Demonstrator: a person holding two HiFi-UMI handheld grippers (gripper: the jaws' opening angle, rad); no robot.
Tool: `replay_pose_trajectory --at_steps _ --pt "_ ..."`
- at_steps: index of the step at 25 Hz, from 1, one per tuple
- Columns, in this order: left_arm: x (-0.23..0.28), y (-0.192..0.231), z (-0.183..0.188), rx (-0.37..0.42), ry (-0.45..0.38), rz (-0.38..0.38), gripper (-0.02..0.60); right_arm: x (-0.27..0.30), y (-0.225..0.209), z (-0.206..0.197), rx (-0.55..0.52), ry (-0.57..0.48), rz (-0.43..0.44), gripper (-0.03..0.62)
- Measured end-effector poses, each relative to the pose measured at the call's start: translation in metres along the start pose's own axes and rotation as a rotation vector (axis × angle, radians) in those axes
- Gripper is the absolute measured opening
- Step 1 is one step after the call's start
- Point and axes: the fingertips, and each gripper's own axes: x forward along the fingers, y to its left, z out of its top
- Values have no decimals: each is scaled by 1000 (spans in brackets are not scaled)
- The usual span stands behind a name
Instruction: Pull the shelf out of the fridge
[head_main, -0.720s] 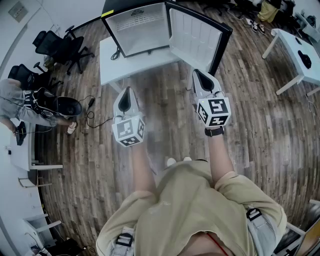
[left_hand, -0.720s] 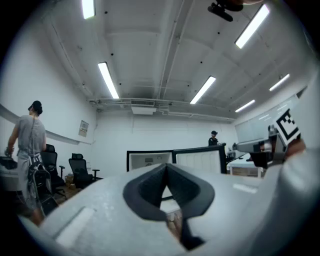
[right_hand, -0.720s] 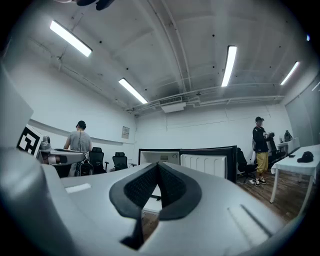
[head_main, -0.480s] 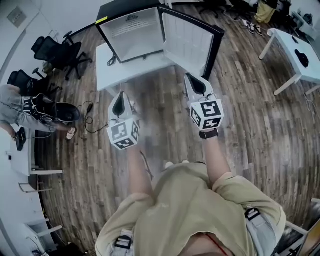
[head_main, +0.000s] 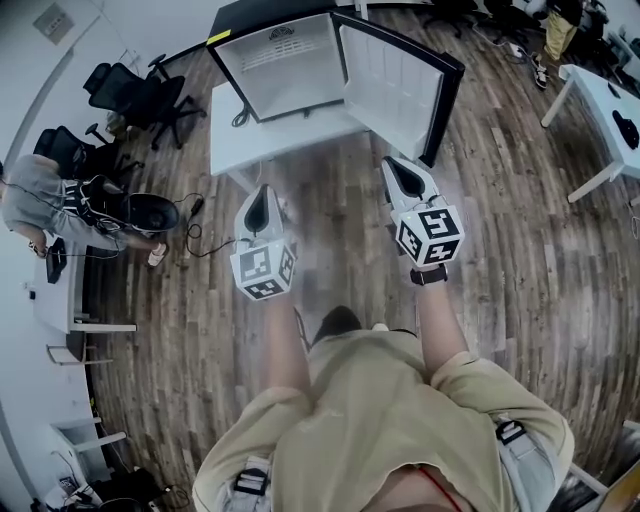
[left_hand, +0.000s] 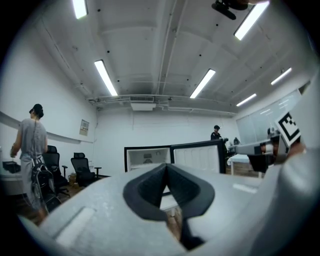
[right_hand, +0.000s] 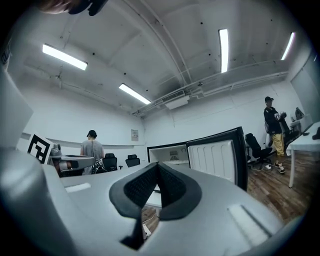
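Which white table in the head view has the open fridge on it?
The white table at top centre: the fridge stands on it with its door open. The table at the right edge has none.

Small fridge (head_main: 288, 62) stands open, shelf (right_hand: 175, 161) seemingly inside

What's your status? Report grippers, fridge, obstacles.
Left gripper and right gripper shut, empty, short of the fridge. Fridge on table, door open, shelf not made out. Nothing in the way.
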Motion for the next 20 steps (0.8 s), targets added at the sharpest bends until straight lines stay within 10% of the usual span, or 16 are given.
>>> replay_pose_trajectory --at_steps 20 --pt "180 140 -20 -80 -22 -78 0 228 9 -22 44 40 9 5"
